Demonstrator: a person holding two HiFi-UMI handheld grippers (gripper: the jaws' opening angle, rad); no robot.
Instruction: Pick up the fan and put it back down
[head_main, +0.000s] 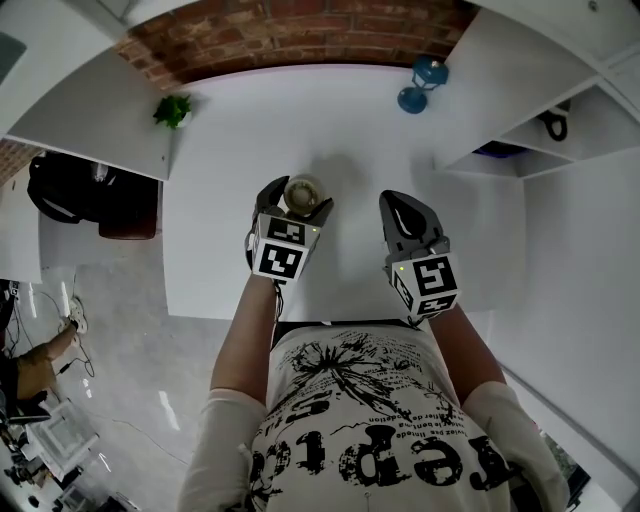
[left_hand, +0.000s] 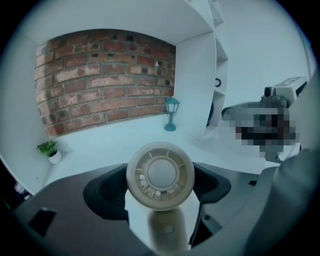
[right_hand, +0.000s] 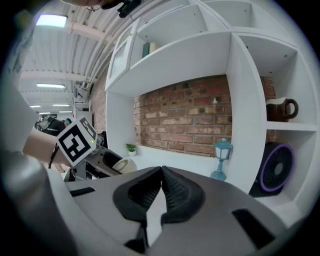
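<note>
A small beige hand-held fan (head_main: 303, 190) with a round head stands between the jaws of my left gripper (head_main: 293, 205), over the middle of the white table (head_main: 340, 120). In the left gripper view the fan's head (left_hand: 160, 175) fills the gap between the two dark pads (left_hand: 107, 192) and its handle runs down toward the camera; the left gripper (left_hand: 160, 189) is shut on it. My right gripper (head_main: 405, 212) hovers to the right of it, apart from the fan, jaws shut with nothing between them (right_hand: 161, 172). The right gripper view also catches the fan (right_hand: 122, 165).
A blue lantern (head_main: 422, 82) stands at the table's back right, a small potted plant (head_main: 173, 110) at the back left, both before a brick wall (left_hand: 105, 75). White shelves on the right hold a purple desk fan (right_hand: 276, 167) and a brown jug (right_hand: 280, 109).
</note>
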